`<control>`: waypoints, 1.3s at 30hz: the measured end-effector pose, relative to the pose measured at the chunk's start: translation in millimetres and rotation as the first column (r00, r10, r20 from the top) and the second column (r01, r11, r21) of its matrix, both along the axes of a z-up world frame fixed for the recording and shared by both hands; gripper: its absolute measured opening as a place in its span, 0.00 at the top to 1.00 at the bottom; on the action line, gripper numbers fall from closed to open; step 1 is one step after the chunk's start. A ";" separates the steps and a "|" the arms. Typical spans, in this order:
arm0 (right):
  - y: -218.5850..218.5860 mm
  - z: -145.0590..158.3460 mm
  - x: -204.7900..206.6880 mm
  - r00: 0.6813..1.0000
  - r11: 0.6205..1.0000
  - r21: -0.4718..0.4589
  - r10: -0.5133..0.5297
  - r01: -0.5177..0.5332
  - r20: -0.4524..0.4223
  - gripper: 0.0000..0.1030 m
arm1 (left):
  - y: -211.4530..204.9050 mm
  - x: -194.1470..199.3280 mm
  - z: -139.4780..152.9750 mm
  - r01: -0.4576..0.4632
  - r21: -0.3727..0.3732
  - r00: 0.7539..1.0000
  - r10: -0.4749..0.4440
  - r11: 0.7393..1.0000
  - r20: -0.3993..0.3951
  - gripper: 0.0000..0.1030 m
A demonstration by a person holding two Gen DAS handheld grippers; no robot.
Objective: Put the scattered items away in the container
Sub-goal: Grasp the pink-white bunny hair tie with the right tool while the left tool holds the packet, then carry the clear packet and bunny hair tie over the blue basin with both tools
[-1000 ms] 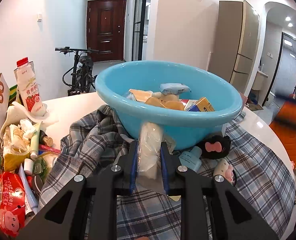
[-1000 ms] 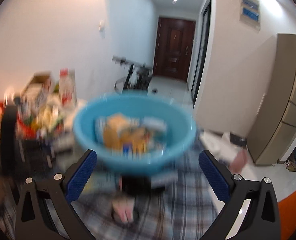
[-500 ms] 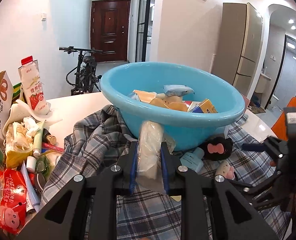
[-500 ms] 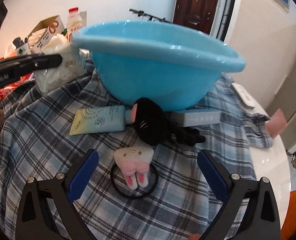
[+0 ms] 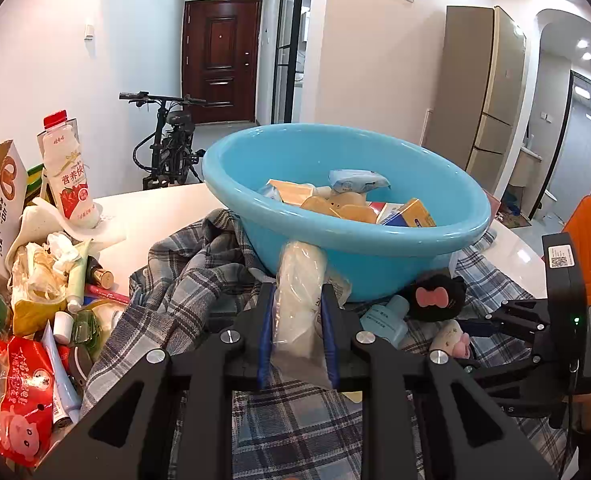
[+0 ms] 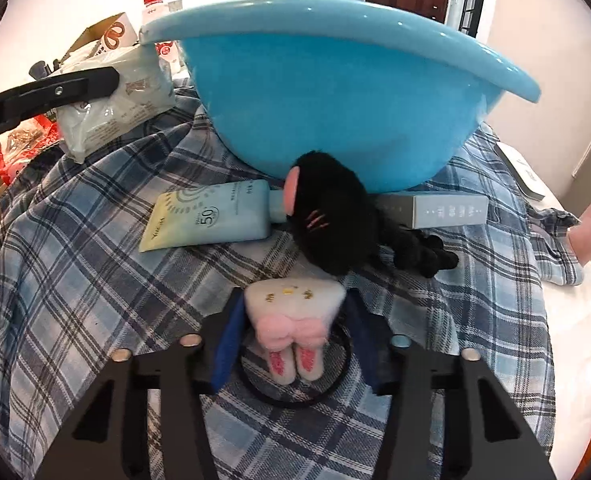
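**Two grippers closing on items beside the basin**

Plaid cloth (image 6: pixel 95 280) is covering the table; the blue basin (image 6: pixel 335 92) is sitting at upper centre; the left gripper (image 5: pixel 297 332) is holding a clear packet (image 5: pixel 297 296) tightly; the right gripper (image 6: pixel 291 340) has just been closing, its jaws now narrow around a pink-and-white plush hair tie (image 6: pixel 293 316) at lower centre.

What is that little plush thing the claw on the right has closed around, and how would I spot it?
Find the big blue basin on the plaid cloth. In front of it lies a black fluffy toy, and nearer still sits a small cream plush charm on a black hair band, between the right claw. Unlike its neighbours, it is pale with pink trim.
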State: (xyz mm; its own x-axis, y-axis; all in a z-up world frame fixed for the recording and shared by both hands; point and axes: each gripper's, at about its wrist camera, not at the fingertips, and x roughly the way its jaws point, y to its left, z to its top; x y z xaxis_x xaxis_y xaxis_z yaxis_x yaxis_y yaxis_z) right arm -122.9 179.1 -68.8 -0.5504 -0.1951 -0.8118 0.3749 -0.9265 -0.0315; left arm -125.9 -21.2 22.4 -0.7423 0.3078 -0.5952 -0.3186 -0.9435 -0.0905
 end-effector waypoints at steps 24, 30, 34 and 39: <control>-2.4 82.7 38.1 0.975 0.999 -0.005 -0.053 0.053 -0.218 0.58 | -3.3 23.2 7.7 0.004 0.000 1.000 -0.004 1.000 0.028 0.81; -8.1 107.9 43.5 0.960 0.999 -0.035 -0.048 0.040 -0.277 0.58 | -9.9 44.9 28.6 0.002 0.016 1.000 -0.002 1.000 -0.013 0.81; -11.9 134.3 38.6 0.941 0.998 -0.058 -0.057 0.039 -0.333 0.58 | -2.1 49.4 60.4 0.009 0.028 0.997 -0.007 1.000 -0.080 0.81; -16.1 183.2 25.2 0.905 0.994 -0.105 -0.082 0.042 -0.417 0.58 | 16.2 42.2 104.5 -0.011 0.010 0.983 0.013 1.000 -0.184 0.81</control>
State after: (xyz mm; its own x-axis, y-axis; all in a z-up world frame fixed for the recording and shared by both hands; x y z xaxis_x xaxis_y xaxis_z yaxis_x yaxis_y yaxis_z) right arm -97.7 163.0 114.4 -0.8498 -0.2116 -0.4827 0.2874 -0.9538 -0.0879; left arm -83.7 -5.1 127.0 -0.8426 0.3026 -0.4456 -0.3192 -0.9469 -0.0394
